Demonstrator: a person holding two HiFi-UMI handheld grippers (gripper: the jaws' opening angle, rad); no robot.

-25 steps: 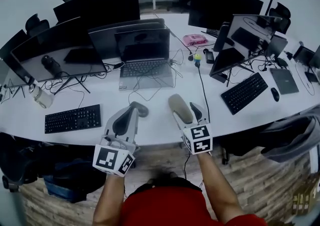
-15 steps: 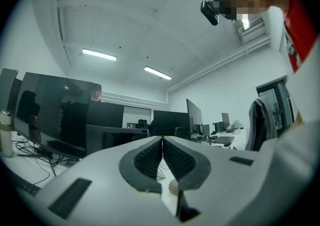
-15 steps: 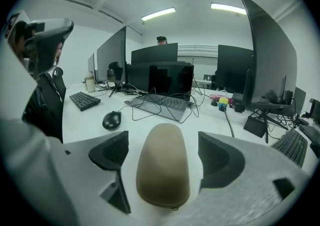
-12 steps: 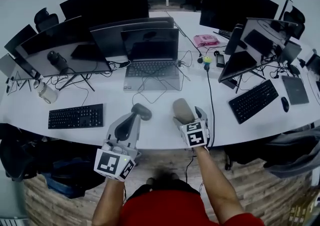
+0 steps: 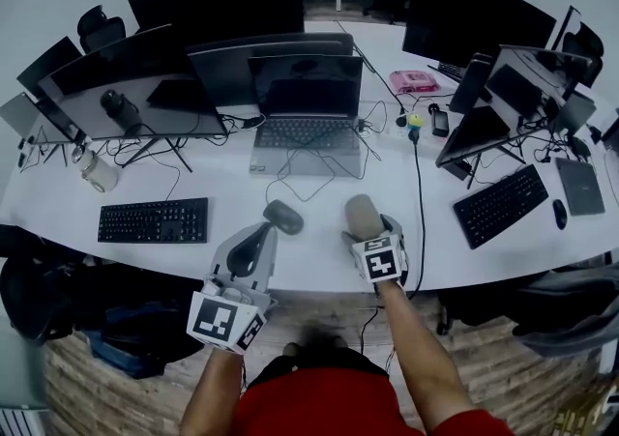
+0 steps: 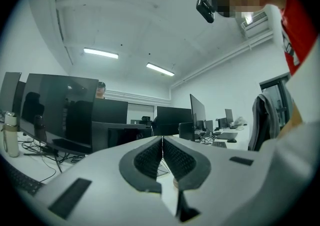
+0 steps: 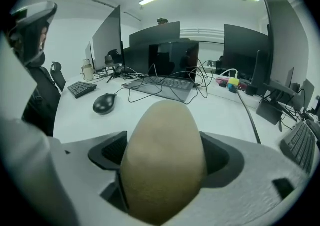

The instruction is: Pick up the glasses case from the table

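Observation:
The beige oval glasses case point(image 5: 362, 216) lies at the front of the white table point(image 5: 319, 265), its far end toward the laptop. My right gripper point(image 5: 372, 230) straddles its near end. In the right gripper view the case point(image 7: 162, 165) fills the space between the jaws of the right gripper point(image 7: 164, 154), which stand wide with the dark pads point(image 7: 111, 151) beside it, not pressing. My left gripper point(image 5: 257, 239) hovers at the table's front edge to the left, just short of a black mouse point(image 5: 283, 217). In its own view the left gripper point(image 6: 162, 144) is shut on nothing.
A grey laptop point(image 5: 308, 134) with loose cables sits behind the case. A black keyboard point(image 5: 153, 220) lies at the left, another keyboard point(image 5: 507, 204) at the right. Several monitors point(image 5: 116, 101) line the back. A black cable point(image 5: 418, 202) runs down right of the case.
My right gripper has come down to the table with the case and its jaws now stand wider around it. The left gripper has hardly shifted.

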